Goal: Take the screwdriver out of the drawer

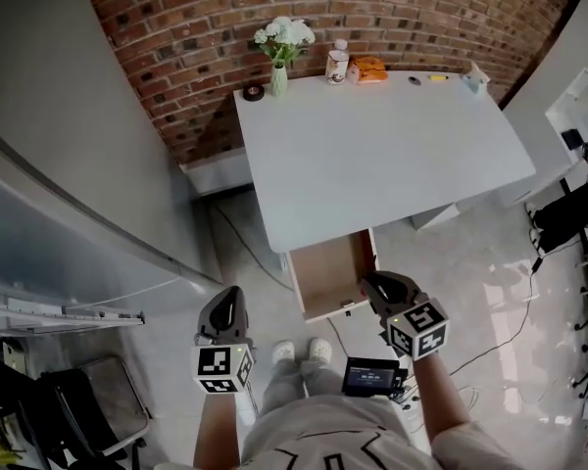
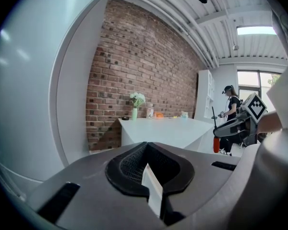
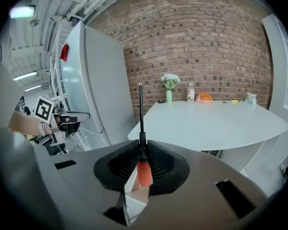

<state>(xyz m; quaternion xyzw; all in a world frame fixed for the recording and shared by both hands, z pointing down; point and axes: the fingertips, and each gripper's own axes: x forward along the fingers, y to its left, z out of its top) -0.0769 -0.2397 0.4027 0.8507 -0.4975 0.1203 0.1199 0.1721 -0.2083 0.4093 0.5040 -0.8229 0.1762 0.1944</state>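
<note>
My right gripper [image 3: 143, 153] is shut on the screwdriver [image 3: 144, 170]. The pads grip the top of its orange handle, and its thin dark shaft points up and away above the jaws. In the head view the right gripper [image 1: 380, 287] hangs just right of the open wooden drawer [image 1: 325, 272] under the white table [image 1: 382, 155]; the screwdriver is too small to make out there. My left gripper [image 1: 225, 308] hangs off to the left over the floor, away from the drawer. In the left gripper view its jaws [image 2: 146, 163] are shut with nothing between them.
At the table's far edge by the brick wall stand a vase of white flowers [image 1: 280, 52], a bottle [image 1: 337, 64], an orange item [image 1: 369, 69] and a black ring [image 1: 253, 92]. A grey wall runs along the left. A person [image 2: 229, 107] stands far off.
</note>
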